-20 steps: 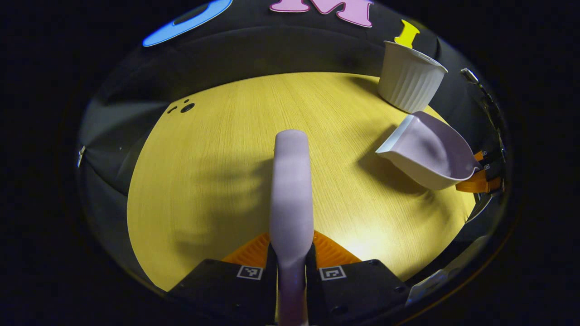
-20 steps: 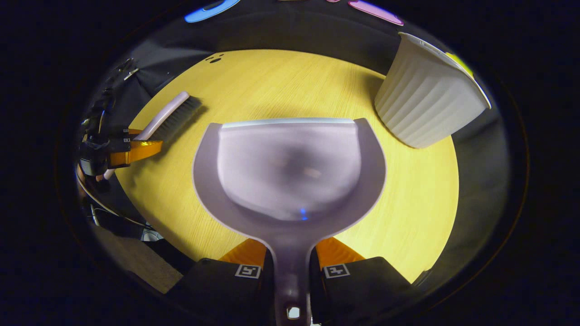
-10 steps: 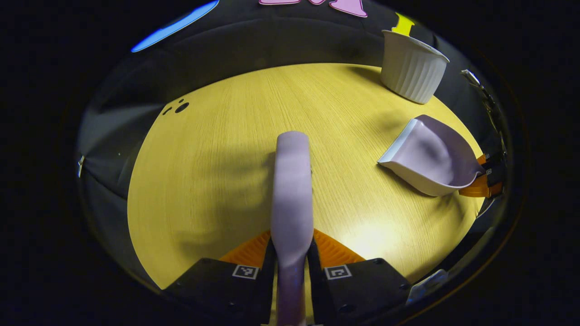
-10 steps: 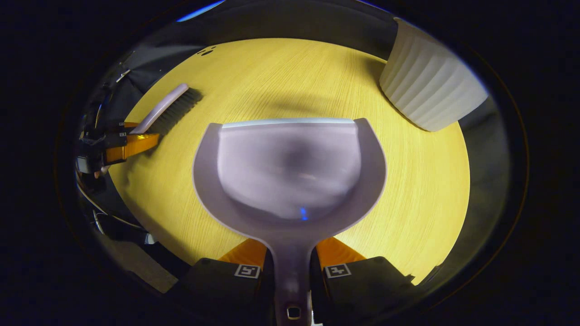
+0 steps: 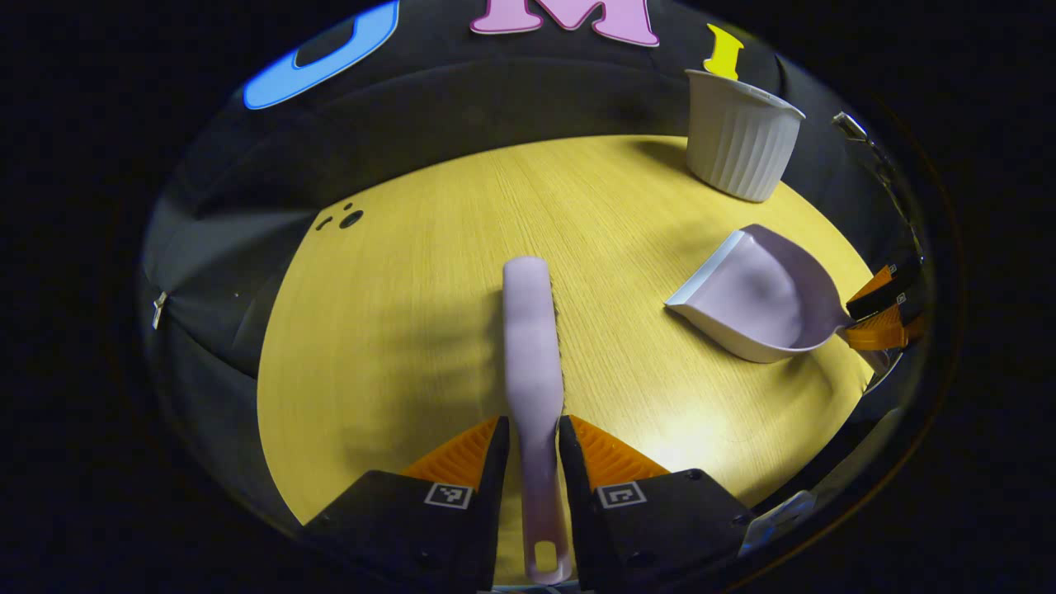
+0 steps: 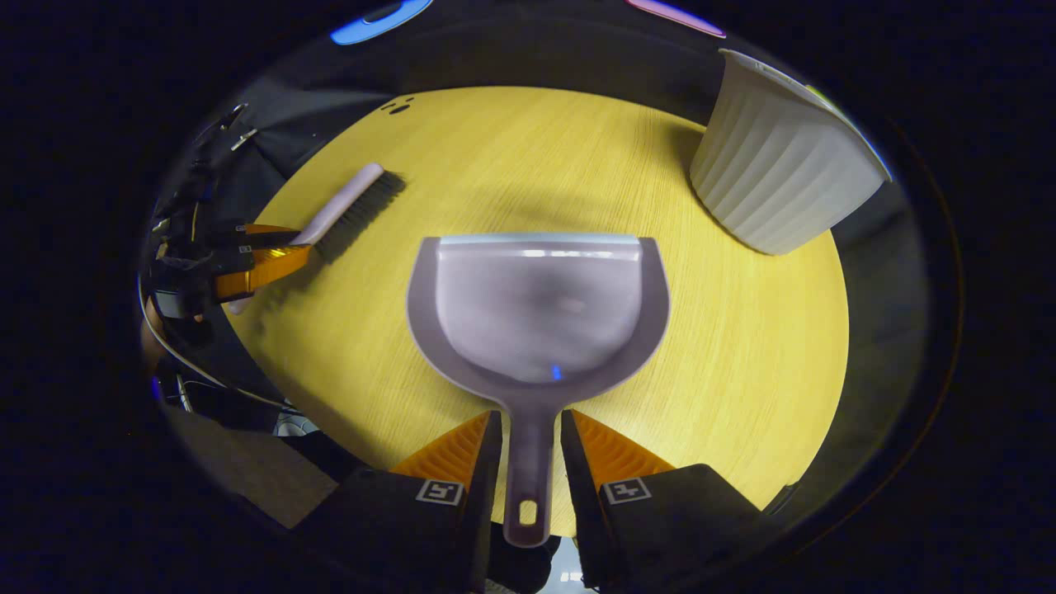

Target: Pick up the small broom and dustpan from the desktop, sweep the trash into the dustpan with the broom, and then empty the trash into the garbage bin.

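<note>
The pale lilac broom [image 5: 532,330] lies flat on the yellow wooden table [image 5: 412,313], bristles down, its handle running between the fingers of my left gripper [image 5: 533,425]. That gripper is open, with thin gaps beside the handle. The lilac dustpan [image 6: 536,305] rests on the table with its handle between the fingers of my right gripper [image 6: 530,421], also open. In the left gripper view the dustpan [image 5: 759,293] sits at the right with the right gripper [image 5: 879,318] behind it. In the right gripper view the broom [image 6: 346,206] and the left gripper [image 6: 272,256] are at the left.
A white ribbed garbage bin [image 5: 738,144] stands upright at the table's far right corner, close beyond the dustpan [image 6: 775,177]. Small dark holes [image 5: 346,219] mark the table's far left. Cables and a hand [image 6: 177,289] hang off the table's left edge.
Both tools dropped from a raised hold onto the table. Both grippers opened and drew back, so the handle ends with their hanging holes now show between the fingers.
</note>
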A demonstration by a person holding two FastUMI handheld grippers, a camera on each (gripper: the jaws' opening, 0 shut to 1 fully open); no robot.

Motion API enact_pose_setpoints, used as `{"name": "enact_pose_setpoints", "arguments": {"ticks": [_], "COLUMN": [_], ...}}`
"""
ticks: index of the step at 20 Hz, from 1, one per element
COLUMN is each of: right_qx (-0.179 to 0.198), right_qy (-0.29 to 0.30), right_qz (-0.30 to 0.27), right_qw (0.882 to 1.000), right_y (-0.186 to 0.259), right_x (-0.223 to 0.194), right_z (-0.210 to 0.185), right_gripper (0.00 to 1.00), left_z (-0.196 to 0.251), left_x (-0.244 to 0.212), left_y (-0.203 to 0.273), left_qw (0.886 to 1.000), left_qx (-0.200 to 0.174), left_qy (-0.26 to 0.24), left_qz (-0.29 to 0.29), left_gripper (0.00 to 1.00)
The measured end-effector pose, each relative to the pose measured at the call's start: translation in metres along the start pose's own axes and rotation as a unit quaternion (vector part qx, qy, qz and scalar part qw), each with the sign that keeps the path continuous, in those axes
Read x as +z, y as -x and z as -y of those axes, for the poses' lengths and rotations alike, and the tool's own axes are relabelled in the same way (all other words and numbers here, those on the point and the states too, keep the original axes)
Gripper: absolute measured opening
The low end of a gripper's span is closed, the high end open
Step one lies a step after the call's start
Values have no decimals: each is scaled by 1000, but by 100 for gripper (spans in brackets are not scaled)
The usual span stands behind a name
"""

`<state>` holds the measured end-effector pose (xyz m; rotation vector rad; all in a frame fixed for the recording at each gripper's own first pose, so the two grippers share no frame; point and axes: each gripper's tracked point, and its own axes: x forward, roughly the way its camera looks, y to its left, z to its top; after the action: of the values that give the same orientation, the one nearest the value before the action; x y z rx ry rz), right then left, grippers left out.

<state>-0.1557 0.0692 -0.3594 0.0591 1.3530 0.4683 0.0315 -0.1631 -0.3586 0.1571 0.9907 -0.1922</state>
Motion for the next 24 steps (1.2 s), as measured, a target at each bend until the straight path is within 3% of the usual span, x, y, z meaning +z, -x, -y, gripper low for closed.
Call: {"name": "enact_pose_setpoints", "arguments": {"ticks": [8, 11, 12, 13, 15, 17, 18, 24], "right_qx": [33, 34, 29, 24, 16, 12, 2, -54], "right_qy": [-52, -47, -39, -28, -9, 7, 14, 21], "right_qz": [123, 156, 169, 183, 211, 250, 275, 373], "right_qw": [991, 986, 984, 982, 977, 968, 961, 926], "right_y": [87, 108, 114, 120, 131, 145, 152, 196], "right_x": [57, 72, 77, 82, 89, 102, 111, 142], "right_z": [-31, -42, -44, -46, -54, -61, -62, -52], "right_gripper": [43, 44, 44, 44, 44, 44, 43, 42], "left_z": [-10, -12, -12, -12, -15, -13, -13, -3], "left_x": [41, 61, 68, 73, 85, 99, 106, 140], "left_y": [69, 92, 100, 107, 121, 139, 148, 201], "left_qw": [996, 993, 992, 991, 987, 981, 977, 948], "left_qx": [5, 2, 2, 2, 0, -2, -4, -40], "left_qy": [29, 30, 31, 32, 37, 40, 38, 56], "left_qz": [80, 110, 121, 132, 157, 192, 211, 312], "left_gripper": [41, 40, 35, 40, 40, 35, 41, 40]}}
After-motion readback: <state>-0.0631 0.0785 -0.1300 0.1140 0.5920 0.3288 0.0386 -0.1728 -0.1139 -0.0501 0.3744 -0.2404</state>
